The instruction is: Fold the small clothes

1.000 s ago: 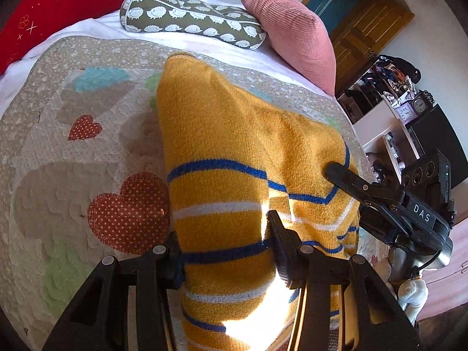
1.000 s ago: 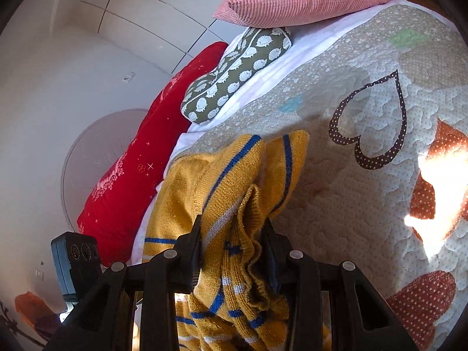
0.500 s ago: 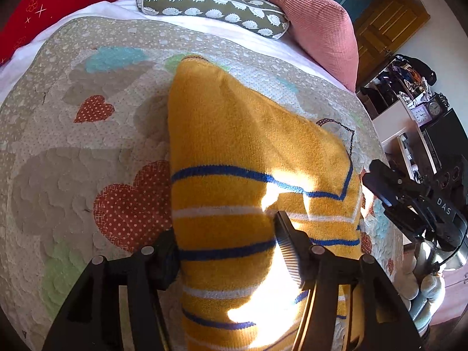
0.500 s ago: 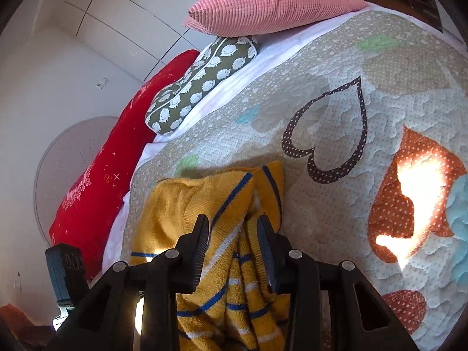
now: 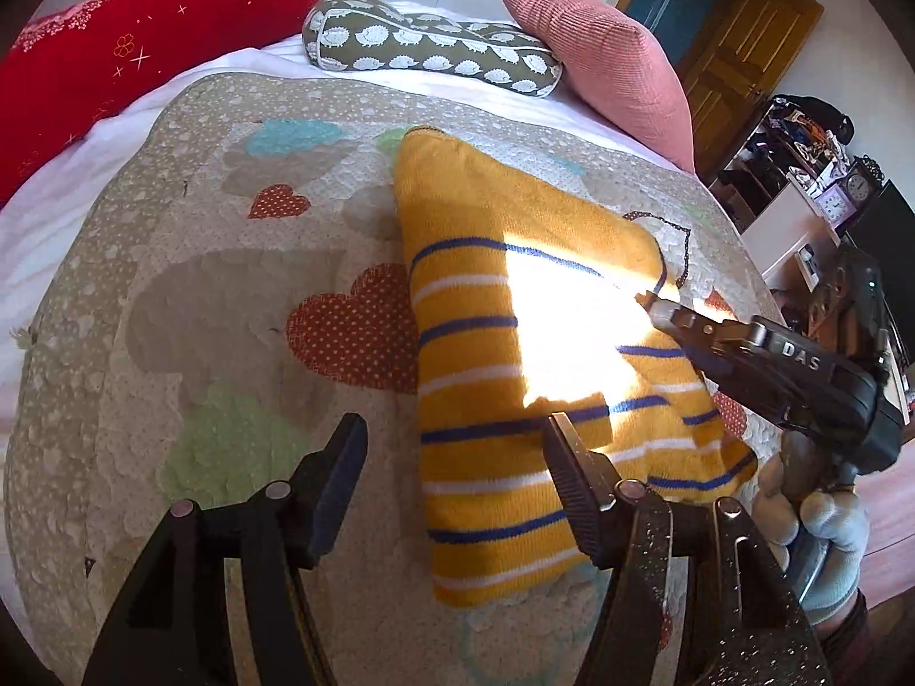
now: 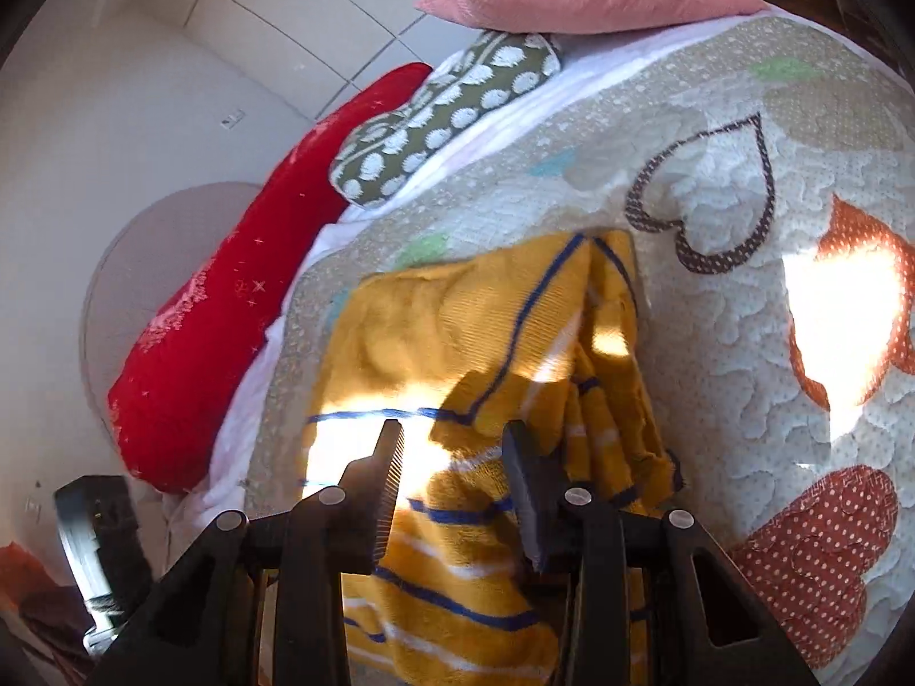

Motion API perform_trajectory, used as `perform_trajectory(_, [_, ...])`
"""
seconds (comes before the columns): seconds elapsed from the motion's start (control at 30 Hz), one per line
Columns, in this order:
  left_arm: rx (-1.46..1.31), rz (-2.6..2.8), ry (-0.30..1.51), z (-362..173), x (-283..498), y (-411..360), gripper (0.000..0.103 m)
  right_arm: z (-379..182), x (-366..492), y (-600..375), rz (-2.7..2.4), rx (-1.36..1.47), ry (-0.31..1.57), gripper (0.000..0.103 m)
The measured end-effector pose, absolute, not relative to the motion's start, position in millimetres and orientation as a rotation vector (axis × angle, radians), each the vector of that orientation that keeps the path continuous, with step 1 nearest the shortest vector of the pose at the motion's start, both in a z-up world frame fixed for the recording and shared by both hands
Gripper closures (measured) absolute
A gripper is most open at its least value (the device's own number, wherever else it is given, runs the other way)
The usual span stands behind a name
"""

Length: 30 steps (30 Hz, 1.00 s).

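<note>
A yellow knit sweater [image 5: 514, 354] with blue and white stripes lies folded on the heart-patterned quilt [image 5: 200, 286]. My left gripper [image 5: 452, 446] is open and empty, just above the sweater's near left edge. My right gripper [image 6: 452, 457] is open over the sweater [image 6: 457, 331], with loose folds bunched under it. It also shows in the left wrist view [image 5: 657, 303] at the sweater's right side.
A red pillow [image 5: 114, 57], a green patterned bolster [image 5: 429, 51] and a pink pillow [image 5: 606, 57] line the head of the bed. A wooden door [image 5: 738, 51] and cluttered shelves [image 5: 800, 171] stand to the right.
Both grippers let go of the sweater and opened. The sweater dropped flat onto the quilt. The left gripper drew back and up.
</note>
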<state>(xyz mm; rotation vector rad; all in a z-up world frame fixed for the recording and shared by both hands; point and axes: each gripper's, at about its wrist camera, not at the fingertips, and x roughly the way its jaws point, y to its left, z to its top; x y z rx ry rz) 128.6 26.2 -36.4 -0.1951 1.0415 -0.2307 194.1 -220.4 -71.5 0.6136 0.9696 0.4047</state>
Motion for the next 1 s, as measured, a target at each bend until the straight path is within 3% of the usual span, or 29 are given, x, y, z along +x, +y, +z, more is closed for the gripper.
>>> perform_trajectory(0.23, [-0.130, -0.193, 0.947, -24.1, 93.5, 15.1, 0.039, -64.4, 158.2, -240.5, 0.346, 0.604, 0.897, 0.062])
perform_trajectory(0.57, [-0.193, -0.169, 1.054, -63.0, 79.7, 16.5, 0.037, -53.3, 76.3, -261.5, 0.262, 0.569, 0.810, 0.061])
perform_trajectory(0.7, [-0.215, -0.153, 1.008, -51.2, 59.3, 20.6, 0.037, -53.3, 49.1, -274.2, 0.231, 0.612, 0.793, 0.055])
perform_trajectory(1.0, [-0.151, -0.083, 0.813, -4.5, -5.9, 13.8, 0.036, -45.8, 9.7, -272.8, 0.195, 0.636, 0.765, 0.054])
